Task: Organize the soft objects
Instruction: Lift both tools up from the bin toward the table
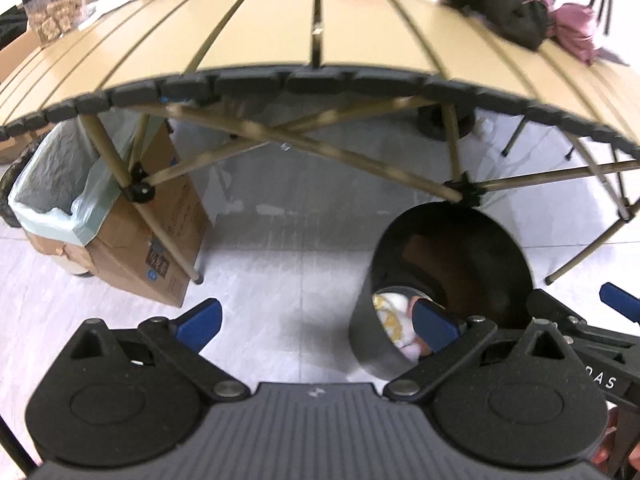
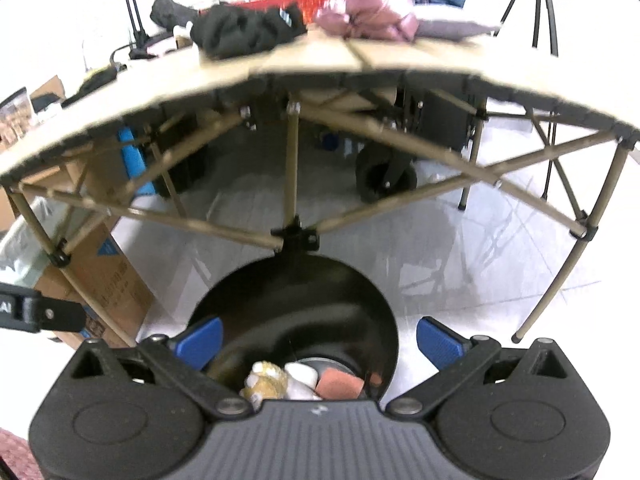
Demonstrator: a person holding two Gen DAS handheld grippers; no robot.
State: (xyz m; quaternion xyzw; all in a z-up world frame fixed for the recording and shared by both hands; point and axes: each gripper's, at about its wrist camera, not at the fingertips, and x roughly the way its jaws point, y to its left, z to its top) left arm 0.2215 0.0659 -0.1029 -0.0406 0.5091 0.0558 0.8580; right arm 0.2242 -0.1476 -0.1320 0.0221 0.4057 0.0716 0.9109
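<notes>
Soft toys already in the black bin (image 2: 296, 320) at lower centre, more still on the tabletop (image 1: 320, 20)

Both grippers, left gripper (image 1: 318, 326) and right gripper (image 2: 318, 340), hang empty with jaws wide; reaching for the black cloth (image 2: 244, 32) or pink bundle (image 2: 376, 16) at upper frame could snag the table's crossbars

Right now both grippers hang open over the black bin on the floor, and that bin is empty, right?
Not quite. The black bin is not empty: the right wrist view shows soft items lying at its bottom. The rest holds: the left gripper and right gripper are both open above it.
</notes>
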